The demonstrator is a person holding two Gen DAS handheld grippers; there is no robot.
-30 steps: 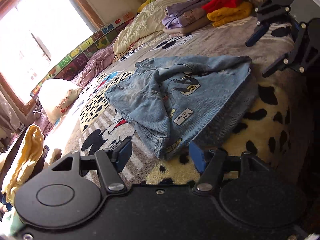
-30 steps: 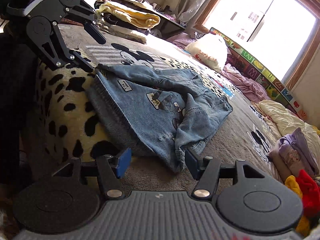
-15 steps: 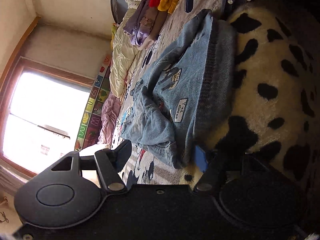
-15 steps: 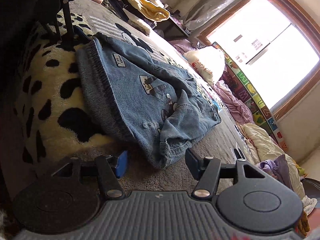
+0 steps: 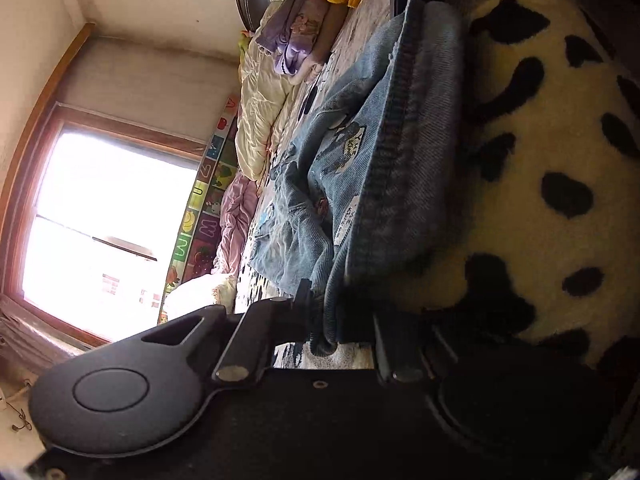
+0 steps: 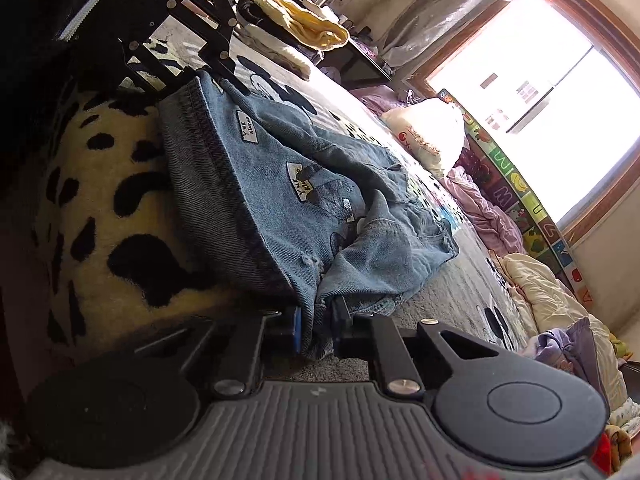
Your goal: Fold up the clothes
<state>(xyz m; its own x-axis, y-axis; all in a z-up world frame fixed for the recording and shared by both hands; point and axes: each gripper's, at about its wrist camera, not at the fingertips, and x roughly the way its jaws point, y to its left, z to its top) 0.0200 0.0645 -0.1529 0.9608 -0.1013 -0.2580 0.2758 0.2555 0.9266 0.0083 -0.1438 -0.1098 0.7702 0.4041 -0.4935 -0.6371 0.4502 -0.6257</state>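
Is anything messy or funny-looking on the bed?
The denim jacket is rumpled, one sleeve bunched over its front. Both grippers, left and right, pinch its hem corners. Nothing looks torn or spilled.

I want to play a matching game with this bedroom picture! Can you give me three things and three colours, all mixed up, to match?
Things:
1. denim jacket
2. spotted blanket
3. crumpled cloth on the far shelf

Colours:
A. yellow
B. cream with black spots
C. blue

Pairs: 1-C, 2-B, 3-A
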